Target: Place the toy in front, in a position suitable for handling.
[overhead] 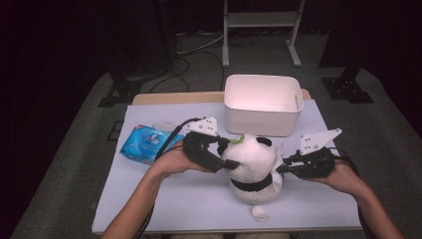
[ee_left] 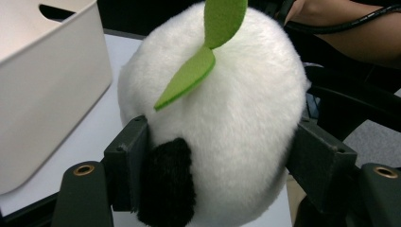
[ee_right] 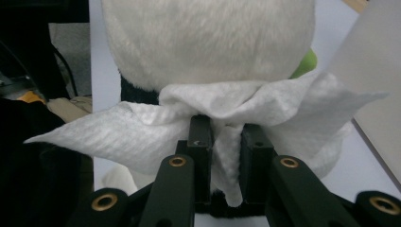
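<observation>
while we read the scene: a panda plush toy (overhead: 253,169) sits upright near the middle of the white table (overhead: 174,199), just in front of the white storage bin (overhead: 262,102).
left gripper (overhead: 230,158): we see its jaws set either side of the panda's head, pads pressed into the white fur and the black ear (ee_left: 165,184); we judge this grip steadies the head for wiping.
right gripper (overhead: 282,168): its jaws are pinched together on a bunched white wet wipe (ee_right: 227,123), which lies against the far side of the head.
why opposed: we think one side braces while the other rubs, so the soft toy doesn't roll away.
panda's long axis: vertical, head over body, black collar band (overhead: 253,185) level; the green leaf sprout (ee_left: 203,56) on top leans toward the bin.
facing: we cannot tell which way the face points.
wipes pack (overhead: 144,144): blue, lying flat at the table's left, near the left forearm.
crumpled wipe (overhead: 259,213): lies on the near edge, apart from the toy.
</observation>
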Available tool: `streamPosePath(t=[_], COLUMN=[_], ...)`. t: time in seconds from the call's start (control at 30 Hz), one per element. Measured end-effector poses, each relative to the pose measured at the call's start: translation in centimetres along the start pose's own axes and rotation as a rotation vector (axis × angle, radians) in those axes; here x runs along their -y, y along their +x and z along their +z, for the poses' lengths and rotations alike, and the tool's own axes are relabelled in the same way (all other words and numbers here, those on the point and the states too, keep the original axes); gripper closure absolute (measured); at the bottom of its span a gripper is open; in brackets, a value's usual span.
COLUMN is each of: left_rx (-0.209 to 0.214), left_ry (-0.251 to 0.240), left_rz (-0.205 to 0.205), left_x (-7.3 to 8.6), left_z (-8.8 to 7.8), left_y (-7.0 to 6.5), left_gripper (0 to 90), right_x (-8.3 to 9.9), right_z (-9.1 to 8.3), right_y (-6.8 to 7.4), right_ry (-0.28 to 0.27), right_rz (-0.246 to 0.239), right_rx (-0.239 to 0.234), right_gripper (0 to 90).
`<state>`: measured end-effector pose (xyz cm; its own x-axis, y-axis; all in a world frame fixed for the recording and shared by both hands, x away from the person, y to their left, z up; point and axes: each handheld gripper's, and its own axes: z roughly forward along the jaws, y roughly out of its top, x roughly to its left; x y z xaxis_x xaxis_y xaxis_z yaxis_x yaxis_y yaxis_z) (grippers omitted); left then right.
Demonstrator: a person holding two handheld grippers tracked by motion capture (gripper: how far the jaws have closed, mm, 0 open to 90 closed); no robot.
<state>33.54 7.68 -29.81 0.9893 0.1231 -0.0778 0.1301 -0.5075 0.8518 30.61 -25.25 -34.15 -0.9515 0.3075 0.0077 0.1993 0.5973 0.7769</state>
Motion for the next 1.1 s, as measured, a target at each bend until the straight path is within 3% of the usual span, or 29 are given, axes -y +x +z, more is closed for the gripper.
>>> streamPosePath(t=[0.17, 0.33, 0.67, 0.83, 0.97, 1.1], left_rx=[-0.014, 0.001, 0.019, 0.019, 0.017, 0.020], left_ry=[0.034, 0.018, 0.022, 0.022, 0.024, 0.024], left_rz=[0.005, 0.000, 0.020, 0.026, 0.030, 0.036], left_x=[0.4, 0.8, 0.2, 0.0, -0.3, -0.4], left_z=[-0.3, 0.2, 1.5, 1.8, 2.3, 2.5], left_y=[-0.1, 0.0, -0.2, -0.3, -0.4, -0.4], left_gripper=[28.8, 27.1, 24.8, 24.0, 23.5, 23.3], right_x=[-0.7, -0.8, -0.8, -0.8, -1.7, -2.6], right_z=[0.3, -0.4, -2.5, -3.7, -4.1, -4.6], right_y=[0.0, 0.1, 0.3, 0.3, 0.6, 0.8], right_ry=[-0.005, 0.004, -0.004, -0.053, -0.049, -0.083], right_rz=[-0.017, -0.016, -0.015, 0.003, -0.028, -0.042], right_rx=[-0.005, 0.001, 0.028, 0.024, 0.035, 0.024], right_gripper=[77.3, 77.7, 80.0, 80.4, 80.4, 80.5])
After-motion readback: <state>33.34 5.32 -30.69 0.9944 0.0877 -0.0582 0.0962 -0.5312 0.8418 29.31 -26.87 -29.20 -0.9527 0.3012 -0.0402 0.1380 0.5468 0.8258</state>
